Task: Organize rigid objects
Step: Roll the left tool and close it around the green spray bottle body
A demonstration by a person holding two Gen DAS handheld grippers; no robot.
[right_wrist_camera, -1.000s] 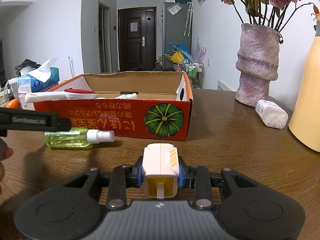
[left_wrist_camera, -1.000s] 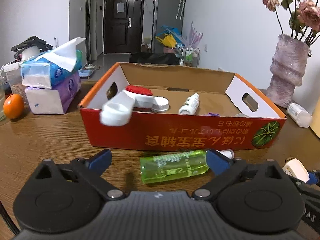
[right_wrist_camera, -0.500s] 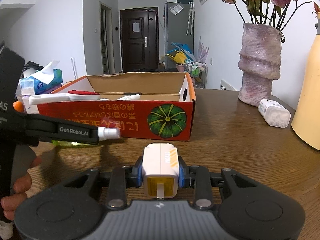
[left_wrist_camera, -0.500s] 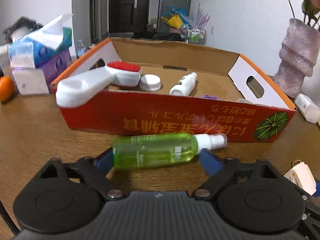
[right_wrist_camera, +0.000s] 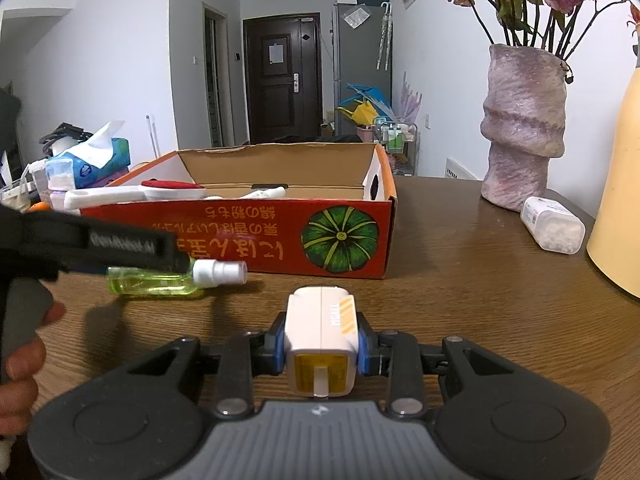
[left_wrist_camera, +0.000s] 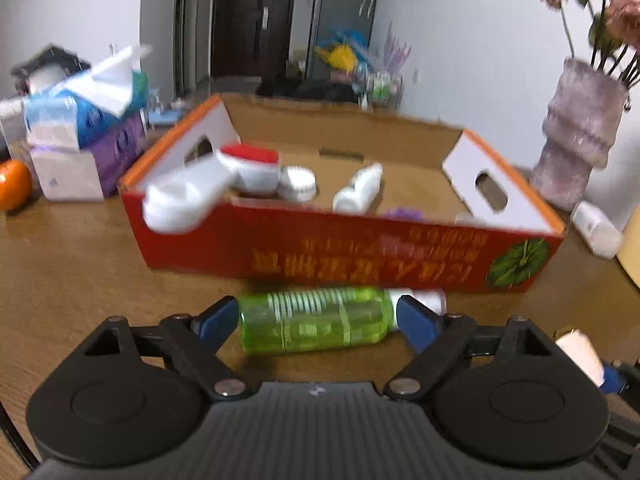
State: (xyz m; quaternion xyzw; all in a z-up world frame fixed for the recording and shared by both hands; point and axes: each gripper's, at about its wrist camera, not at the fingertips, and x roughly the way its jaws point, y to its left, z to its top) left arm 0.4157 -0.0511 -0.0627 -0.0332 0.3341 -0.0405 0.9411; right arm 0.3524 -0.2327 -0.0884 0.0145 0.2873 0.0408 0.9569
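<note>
left gripper (left_wrist_camera: 318,316) straddles green spray bottle (left_wrist_camera: 316,320) lengthwise, pads at base and shoulder; contact unclear, bottle lies on table (left_wrist_camera: 72,280) just before box. right gripper (right_wrist_camera: 322,346) clenched on white charger (right_wrist_camera: 320,340), held low, likely awaiting turn. red cardboard box (left_wrist_camera: 340,248) holds white brush with red pad (left_wrist_camera: 224,184), round white brush head (left_wrist_camera: 298,184), small white bottle (left_wrist_camera: 358,194), something purple.

My right gripper (right_wrist_camera: 321,350) is clamped on a white charger plug (right_wrist_camera: 321,344), prong toward the camera. Landmark: red cardboard box (right_wrist_camera: 280,228). Plug sits in front of the box, apart from it. Green spray bottle (right_wrist_camera: 176,278) lies just before the box's front wall, left gripper (right_wrist_camera: 100,242) over it. Pink vase (right_wrist_camera: 522,132) right of the box.
</note>
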